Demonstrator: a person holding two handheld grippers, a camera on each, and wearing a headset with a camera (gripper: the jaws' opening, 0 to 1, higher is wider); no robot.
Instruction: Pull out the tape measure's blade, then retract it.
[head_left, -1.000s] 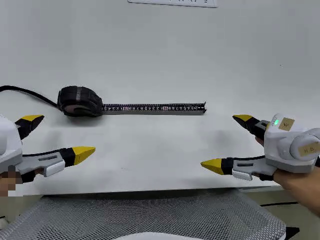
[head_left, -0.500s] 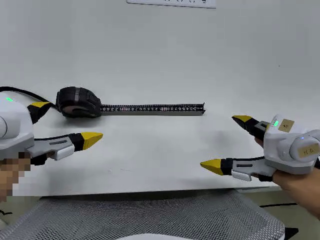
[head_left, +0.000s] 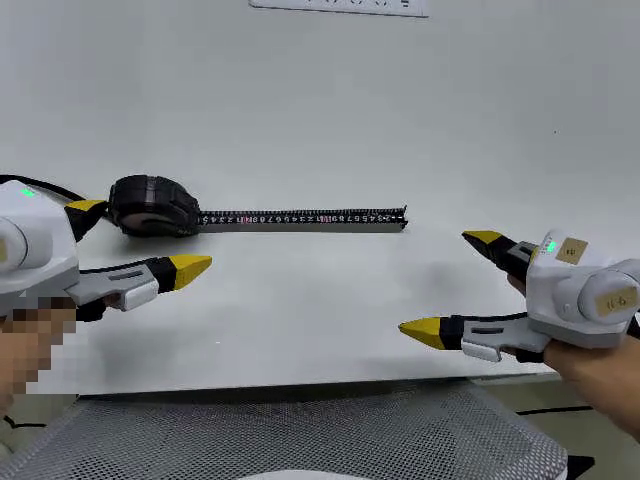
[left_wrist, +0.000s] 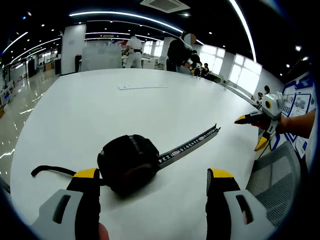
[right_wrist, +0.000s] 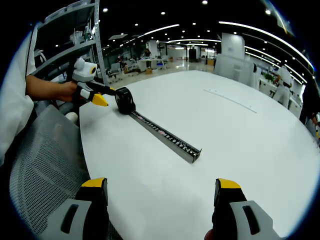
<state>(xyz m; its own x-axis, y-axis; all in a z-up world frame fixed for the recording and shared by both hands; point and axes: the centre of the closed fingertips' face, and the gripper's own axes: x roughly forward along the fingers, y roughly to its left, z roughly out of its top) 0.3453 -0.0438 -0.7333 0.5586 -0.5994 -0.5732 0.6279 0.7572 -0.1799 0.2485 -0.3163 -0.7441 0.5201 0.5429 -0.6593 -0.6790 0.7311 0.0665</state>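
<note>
The tape measure (head_left: 160, 210) lies on the white worktop (head_left: 330, 110) with its blade (head_left: 300, 216) drawn out flat. Its long axis runs across the person from left to right and ends at the hook (head_left: 403, 215). The left hand-held gripper (head_left: 140, 237) is much the nearer to the body of the tool. In the left gripper view the black case (left_wrist: 127, 161) sits just ahead, between the lines of the two yellow-tipped jaws. Those jaws stand wide apart and hold nothing, though I cannot tell whether the far tip brushes the case. The right hand-held gripper (head_left: 452, 283) hangs beyond the hook end and nearer the person, clear of the blade, its jaws likewise spread and empty. A dark strap (head_left: 40, 186), probably a wrist loop, trails left from the case. The pull-out looks done. Retraction would seem to fall to the left hand-held gripper, which would close across the case.
</note>
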